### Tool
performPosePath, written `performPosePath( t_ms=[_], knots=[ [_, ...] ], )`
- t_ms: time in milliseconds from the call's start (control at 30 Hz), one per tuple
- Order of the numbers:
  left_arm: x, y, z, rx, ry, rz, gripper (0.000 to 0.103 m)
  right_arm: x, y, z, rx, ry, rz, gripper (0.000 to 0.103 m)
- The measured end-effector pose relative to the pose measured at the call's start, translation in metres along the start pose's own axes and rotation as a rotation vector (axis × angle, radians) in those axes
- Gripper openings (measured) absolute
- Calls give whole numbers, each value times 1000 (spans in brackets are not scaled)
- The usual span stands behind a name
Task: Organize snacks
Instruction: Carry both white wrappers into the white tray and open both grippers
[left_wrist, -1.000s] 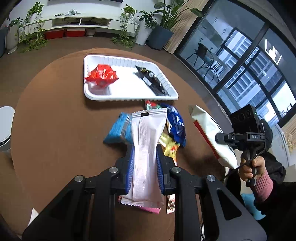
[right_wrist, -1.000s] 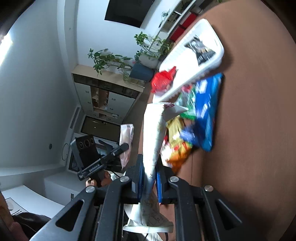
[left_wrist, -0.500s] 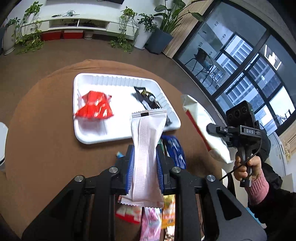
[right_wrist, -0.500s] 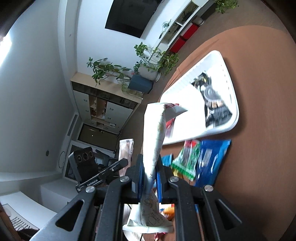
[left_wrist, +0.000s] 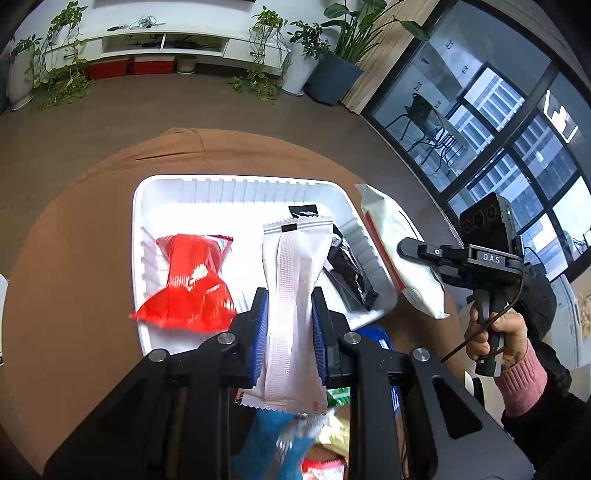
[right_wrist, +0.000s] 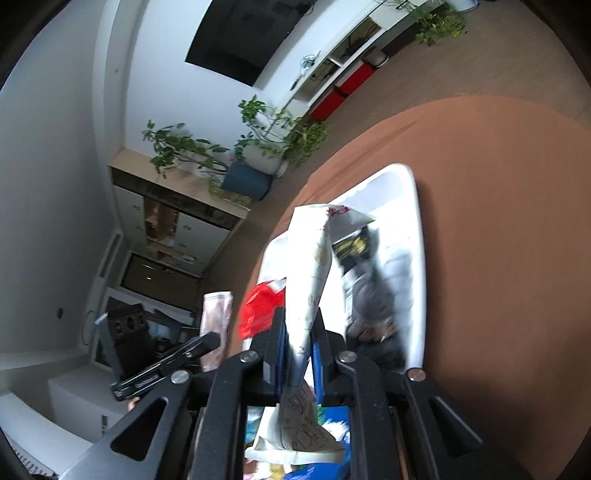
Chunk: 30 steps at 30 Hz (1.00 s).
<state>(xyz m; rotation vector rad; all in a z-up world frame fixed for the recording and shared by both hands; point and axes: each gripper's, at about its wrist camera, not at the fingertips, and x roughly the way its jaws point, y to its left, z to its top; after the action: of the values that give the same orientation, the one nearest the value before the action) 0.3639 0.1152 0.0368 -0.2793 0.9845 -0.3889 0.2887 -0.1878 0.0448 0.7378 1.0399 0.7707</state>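
My left gripper (left_wrist: 289, 325) is shut on a white and pink snack packet (left_wrist: 293, 295) and holds it above the near edge of the white tray (left_wrist: 236, 184). A red packet (left_wrist: 192, 280) and a black packet (left_wrist: 347, 266) lie in the tray. My right gripper (right_wrist: 298, 354) is shut on a white packet with a red stripe (right_wrist: 310, 273), held over the tray's right edge (right_wrist: 415, 229). That gripper also shows in the left wrist view (left_wrist: 417, 251) with its packet (left_wrist: 399, 254).
The tray sits on a round brown table (left_wrist: 74, 258). Several loose snack packets (left_wrist: 295, 443) lie on the table below my left gripper. The left gripper (right_wrist: 166, 365) with its packet shows at the left of the right wrist view. Plants and a low white shelf stand beyond the table.
Both grippers have moved forward from over the snack pile to the tray, each still holding its packet. The pile now lies under and behind the fingers.
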Motion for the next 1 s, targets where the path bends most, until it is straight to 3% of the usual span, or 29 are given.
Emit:
performPosePath(
  t_ms=[333,533,667,1000],
  knots=[
    [24,-1,20,-2,6,35,21,22,-6,25,-80,10,-120,13],
    [33,-11,21,30,-8,109,23,20,3,24,-178,-7,-235,17],
    [36,-19,20,81,-15,177,24,16,10,25,-223,-23,-251,17],
    [16,-25,8,100,-51,197,24,-1,26,9,-251,-51,-244,30]
  ],
)
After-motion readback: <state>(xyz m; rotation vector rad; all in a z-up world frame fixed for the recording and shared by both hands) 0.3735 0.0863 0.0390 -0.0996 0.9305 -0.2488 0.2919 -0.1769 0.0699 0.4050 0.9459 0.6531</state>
